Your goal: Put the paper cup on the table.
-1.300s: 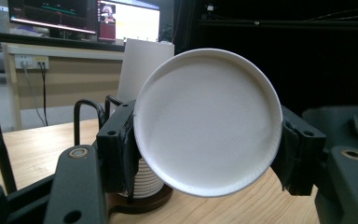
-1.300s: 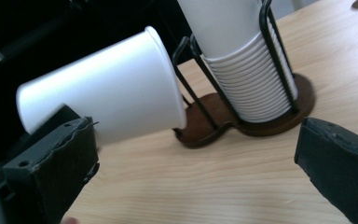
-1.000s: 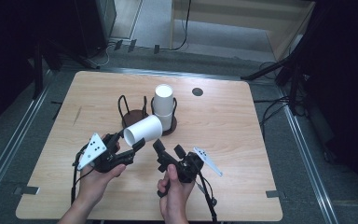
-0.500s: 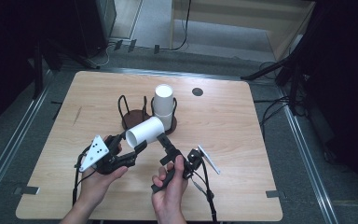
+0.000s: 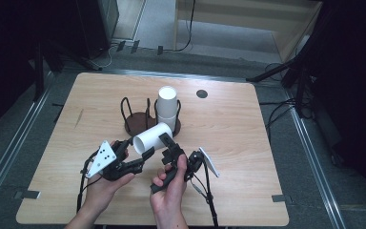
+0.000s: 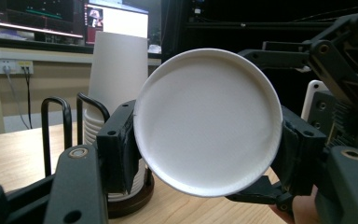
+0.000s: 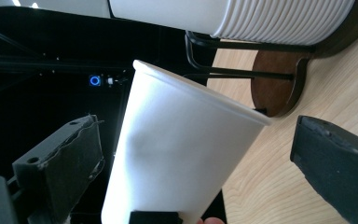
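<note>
A white paper cup (image 5: 152, 136) lies on its side in the air above the table's front middle. My left gripper (image 5: 136, 151) is shut on it near its base. In the left gripper view the cup's round bottom (image 6: 207, 121) faces the camera, pinched between both pads. My right gripper (image 5: 169, 148) stands open around the same cup (image 7: 177, 149), one jaw on each side, with a gap showing on the right. Behind them a stack of white cups (image 5: 167, 102) stands upside down in a dark wooden holder (image 5: 136, 124) with black wire loops.
The wooden table (image 5: 248, 143) has a small black round mark (image 5: 201, 94) at the back right. Cables trail from both grippers over the front edge. Dark stands and cables lie on the floor around the table.
My right gripper has swung in from the right and turned, so its open jaws now straddle the cup. The left gripper keeps the cup almost in place.
</note>
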`<state>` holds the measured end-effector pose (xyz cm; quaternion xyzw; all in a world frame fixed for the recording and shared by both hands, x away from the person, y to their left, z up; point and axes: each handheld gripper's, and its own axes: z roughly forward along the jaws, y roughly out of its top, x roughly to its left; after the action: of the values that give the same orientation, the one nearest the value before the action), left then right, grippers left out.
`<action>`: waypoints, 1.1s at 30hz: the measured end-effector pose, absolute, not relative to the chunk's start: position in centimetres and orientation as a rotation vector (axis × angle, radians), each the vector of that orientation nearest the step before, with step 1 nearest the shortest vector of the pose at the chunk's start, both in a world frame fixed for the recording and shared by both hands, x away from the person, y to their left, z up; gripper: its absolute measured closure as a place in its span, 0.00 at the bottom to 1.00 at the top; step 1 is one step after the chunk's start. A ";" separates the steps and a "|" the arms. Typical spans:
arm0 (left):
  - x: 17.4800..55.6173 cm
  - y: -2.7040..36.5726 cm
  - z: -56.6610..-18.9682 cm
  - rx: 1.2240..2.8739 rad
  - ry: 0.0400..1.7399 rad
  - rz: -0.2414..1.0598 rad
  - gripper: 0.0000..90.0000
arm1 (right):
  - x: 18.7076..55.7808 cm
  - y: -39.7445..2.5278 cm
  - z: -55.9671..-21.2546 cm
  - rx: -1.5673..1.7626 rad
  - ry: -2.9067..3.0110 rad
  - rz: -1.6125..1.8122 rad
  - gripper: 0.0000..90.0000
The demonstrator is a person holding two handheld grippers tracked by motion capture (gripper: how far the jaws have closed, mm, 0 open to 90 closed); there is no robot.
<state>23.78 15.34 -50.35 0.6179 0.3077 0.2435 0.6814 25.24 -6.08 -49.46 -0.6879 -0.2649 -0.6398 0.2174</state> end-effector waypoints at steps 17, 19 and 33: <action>23.5 14.4 -50.6 1.408 0.664 0.528 0.38 | 26.2 -6.0 -50.2 -1.875 -0.648 -1.700 0.06; 23.5 14.4 -50.7 1.409 0.659 0.523 0.38 | 26.3 -6.0 -50.2 -1.874 -0.634 -1.690 0.07; 23.0 14.4 -50.8 1.404 0.705 0.480 0.37 | 26.5 -6.1 -50.6 -1.834 -0.603 -1.715 0.25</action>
<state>23.02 14.40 -50.85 0.6258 0.3143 0.2139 0.6810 26.52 -6.13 -50.59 -0.6826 -0.2245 -0.6384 0.2760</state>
